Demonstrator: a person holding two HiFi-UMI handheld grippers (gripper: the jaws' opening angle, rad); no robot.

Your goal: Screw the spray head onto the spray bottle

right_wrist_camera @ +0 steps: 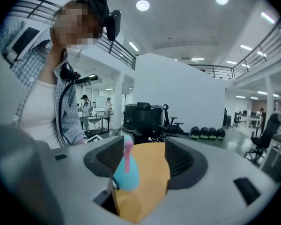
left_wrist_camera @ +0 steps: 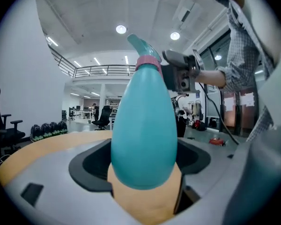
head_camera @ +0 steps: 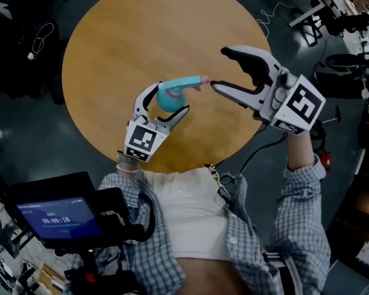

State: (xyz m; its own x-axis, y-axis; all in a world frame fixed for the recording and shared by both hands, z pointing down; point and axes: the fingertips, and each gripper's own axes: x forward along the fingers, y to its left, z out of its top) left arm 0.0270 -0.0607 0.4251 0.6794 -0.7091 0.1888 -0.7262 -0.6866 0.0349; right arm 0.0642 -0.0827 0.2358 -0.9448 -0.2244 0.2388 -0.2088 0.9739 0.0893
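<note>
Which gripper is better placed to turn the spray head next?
The right gripper, probably: its jaws stand open and empty close to the spray head, while the left gripper is shut on the spray bottle and cannot let go.

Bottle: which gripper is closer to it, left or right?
Left. The left gripper is shut on the bottle; the right gripper hangs open just past its spray head, holding nothing.

Head view: overhead, steeply down on the round tabletop [head_camera: 111, 60]. Left gripper view: level along its jaws, bottle [left_wrist_camera: 143, 130] very near. Right gripper view: level, facing the person [right_wrist_camera: 42, 107]; same bottle, farther.
</note>
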